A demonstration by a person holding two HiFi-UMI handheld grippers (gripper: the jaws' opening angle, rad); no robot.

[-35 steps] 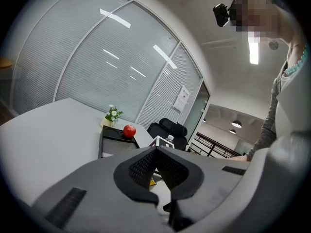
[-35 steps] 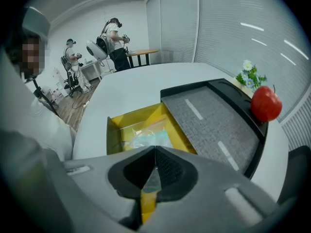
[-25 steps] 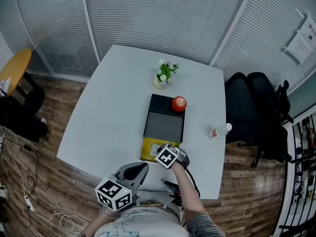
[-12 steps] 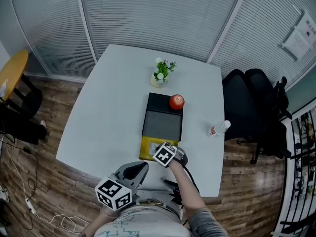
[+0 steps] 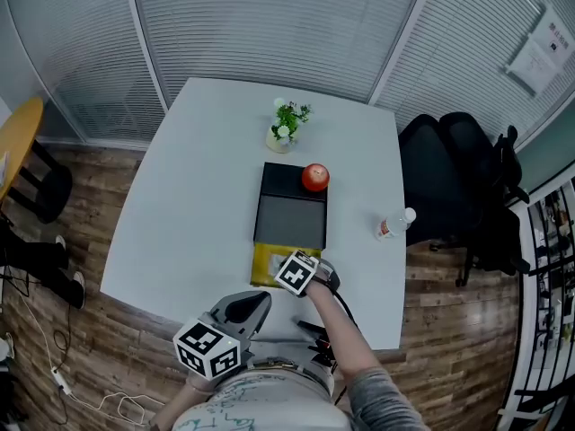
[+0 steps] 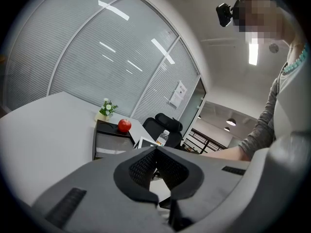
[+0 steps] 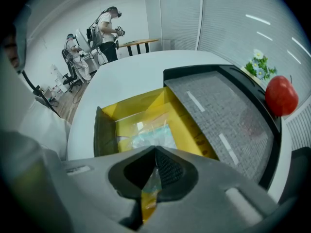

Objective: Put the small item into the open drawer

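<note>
The open yellow drawer (image 5: 261, 268) juts out of the front of a black drawer unit (image 5: 289, 218) on the white table (image 5: 198, 196). My right gripper (image 5: 289, 275) points steeply down over the drawer. In the right gripper view its jaws (image 7: 154, 152) are shut on a corner of a small clear plastic packet (image 7: 148, 136), and they have just closed a little tighter. The rest of the packet lies in the drawer (image 7: 131, 106). My left gripper (image 5: 258, 303) hangs by the table's front edge, near the person's body; its jaws (image 6: 156, 150) are shut on nothing.
A red apple (image 5: 314, 177) sits on the drawer unit's top. Behind it stands a small potted plant (image 5: 283, 124). A water bottle (image 5: 393, 224) stands near the table's right edge, with black chairs (image 5: 449, 178) beyond. Window blinds line the far side.
The head view has shifted slightly, so the table sits a little further left in the picture. Both grippers stay where they were.
</note>
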